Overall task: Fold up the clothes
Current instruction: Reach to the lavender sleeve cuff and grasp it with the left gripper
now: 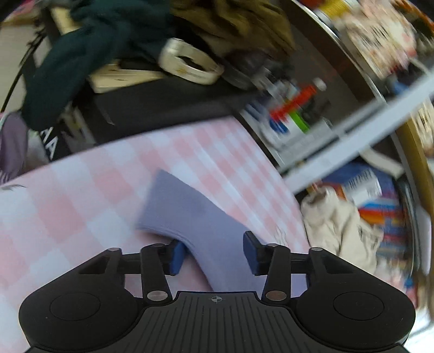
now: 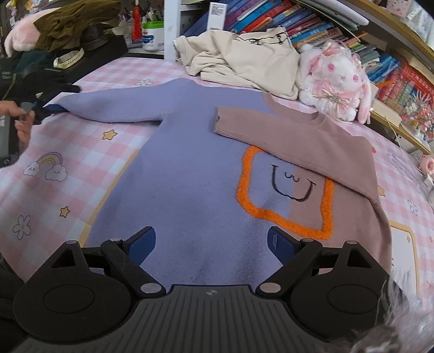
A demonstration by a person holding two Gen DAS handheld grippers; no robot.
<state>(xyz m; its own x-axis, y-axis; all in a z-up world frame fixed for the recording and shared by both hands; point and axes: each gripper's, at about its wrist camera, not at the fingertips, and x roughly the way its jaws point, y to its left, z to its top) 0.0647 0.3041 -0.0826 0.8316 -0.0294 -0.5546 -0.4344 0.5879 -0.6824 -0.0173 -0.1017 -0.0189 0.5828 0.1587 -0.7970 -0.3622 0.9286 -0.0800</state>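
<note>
A lavender and mauve sweater (image 2: pixel 190 168) with an orange square and a drawn smile lies flat on the pink checked mat (image 2: pixel 54 190). Its mauve sleeve (image 2: pixel 284 135) is folded across the chest. The lavender sleeve (image 2: pixel 108 106) stretches out to the left. In the left wrist view that sleeve's end (image 1: pixel 190 211) runs between the blue pads of my left gripper (image 1: pixel 214 255), which stand apart around the cloth without pinching it. My right gripper (image 2: pixel 211 244) is open just above the sweater's lower body, with nothing held.
A crumpled beige garment (image 2: pixel 244 59) and a white plush rabbit (image 2: pixel 336 81) sit at the mat's far edge, with rows of books (image 2: pixel 298 24) behind. Dark clothes on a black box (image 2: pixel 67 54) are at the back left. A hand (image 2: pixel 21 122) holds the left gripper.
</note>
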